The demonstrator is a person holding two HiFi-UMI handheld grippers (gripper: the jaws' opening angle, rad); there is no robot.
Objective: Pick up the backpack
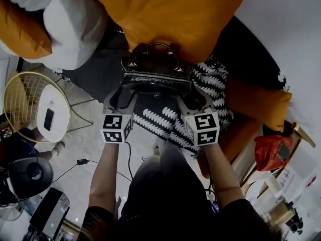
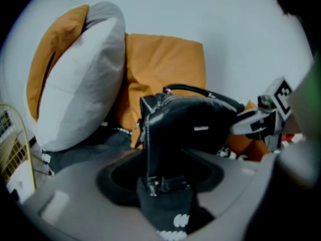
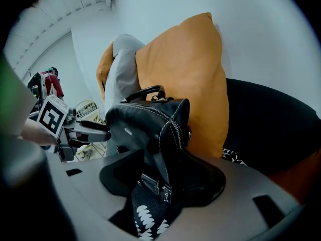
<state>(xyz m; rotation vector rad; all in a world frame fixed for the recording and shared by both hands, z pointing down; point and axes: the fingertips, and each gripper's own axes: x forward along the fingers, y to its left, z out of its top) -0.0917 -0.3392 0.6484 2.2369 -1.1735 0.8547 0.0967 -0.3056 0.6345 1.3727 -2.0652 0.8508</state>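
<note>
A black leather backpack [image 1: 155,79] with a top handle stands on a black-and-white patterned cushion [image 1: 165,122], leaning against a big orange pillow [image 1: 170,14]. My left gripper [image 1: 122,96] is at the bag's left end and my right gripper [image 1: 193,98] at its right end. In the left gripper view the bag's end panel and buckled strap [image 2: 168,182] lie between the wide-spread jaws of the left gripper [image 2: 160,187], without being pressed. The right gripper [image 3: 160,185] likewise straddles the backpack's [image 3: 148,122] other end, open.
A white and orange pillow [image 1: 70,24] lies to the left on the sofa. Another orange cushion [image 1: 256,102] is at the right. A gold wire side table [image 1: 30,104] stands on the floor at the left, a red object [image 1: 271,152] on a stand at the right.
</note>
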